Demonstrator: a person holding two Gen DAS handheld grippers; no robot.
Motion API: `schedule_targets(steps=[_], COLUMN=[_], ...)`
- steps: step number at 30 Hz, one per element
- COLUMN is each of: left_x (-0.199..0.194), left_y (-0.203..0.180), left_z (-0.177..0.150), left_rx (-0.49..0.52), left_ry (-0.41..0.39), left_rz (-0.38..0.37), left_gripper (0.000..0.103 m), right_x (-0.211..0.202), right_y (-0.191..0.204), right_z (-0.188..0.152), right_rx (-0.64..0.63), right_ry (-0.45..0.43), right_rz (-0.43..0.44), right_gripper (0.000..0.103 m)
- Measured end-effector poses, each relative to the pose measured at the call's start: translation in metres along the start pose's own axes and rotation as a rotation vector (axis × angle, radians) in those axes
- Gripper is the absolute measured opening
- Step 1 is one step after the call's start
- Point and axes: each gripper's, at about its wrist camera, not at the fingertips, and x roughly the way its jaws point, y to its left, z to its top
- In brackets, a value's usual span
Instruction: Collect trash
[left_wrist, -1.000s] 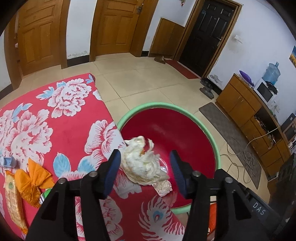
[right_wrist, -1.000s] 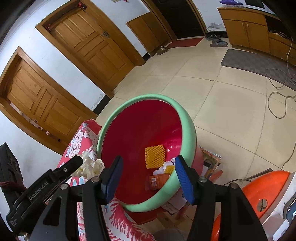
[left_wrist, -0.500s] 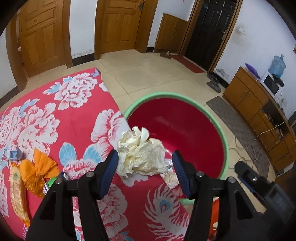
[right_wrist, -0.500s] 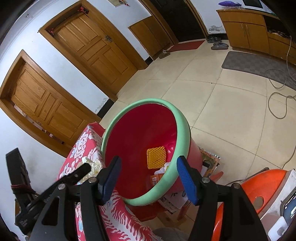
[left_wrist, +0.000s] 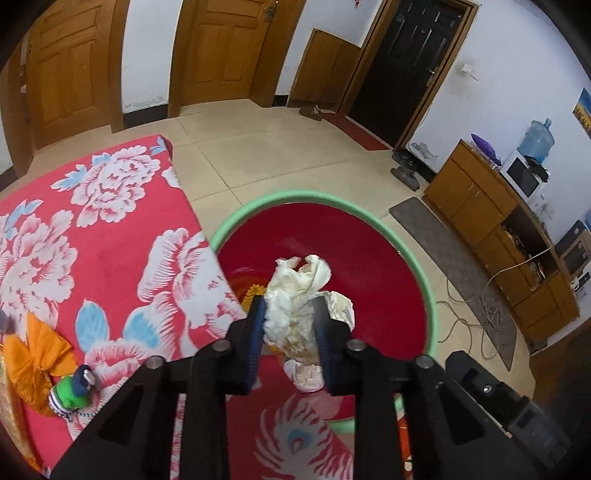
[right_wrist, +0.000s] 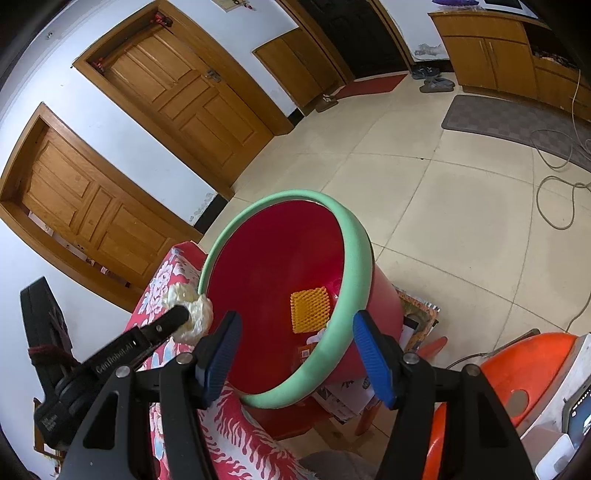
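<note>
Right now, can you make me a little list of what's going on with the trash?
left hand-held gripper: jaws just closed on the tissue wad
right hand-held gripper: open, holding nothing
bin: red, green rim, beside the table
in bin: yellow mesh, other scraps
table: floral cloth, orange wrapper

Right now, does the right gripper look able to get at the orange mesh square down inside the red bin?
Probably yes: the right gripper is open, and nothing covers the orange mesh square in the red bin.
</note>
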Motion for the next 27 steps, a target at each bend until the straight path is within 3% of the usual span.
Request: schedule_targets(steps=[2, 15, 21, 27], left_x=[-0.002, -0.046, -0.078, -0.103], left_y=[-0.002, 0.011, 0.031, 0.061], left_z=[-0.001, -0.021, -0.036, -0.048], left_rx=[0.003, 0.003, 0.005, -0.029], left_ry=[-0.004, -0.013, -0.035, -0.056], left_rz=[0.006, 0.049, 0.115, 0.187], left_gripper=[0.043, 0.045, 0.050, 0.054], right_x=[-0.001, -0.023, -0.032, -0.037], right_y=[0.001, 0.020, 0.039, 0.053], right_z=[0.000, -0.012, -0.026, -0.039], right_rx=[-0.002, -0.069, -0.134, -0.177], right_ry=[-0.002, -0.012, -0.008, 0.000], right_rz=[-0.002, 0.043, 0.059, 0.066], right_gripper=[0.066, 0.072, 0.080, 0.081])
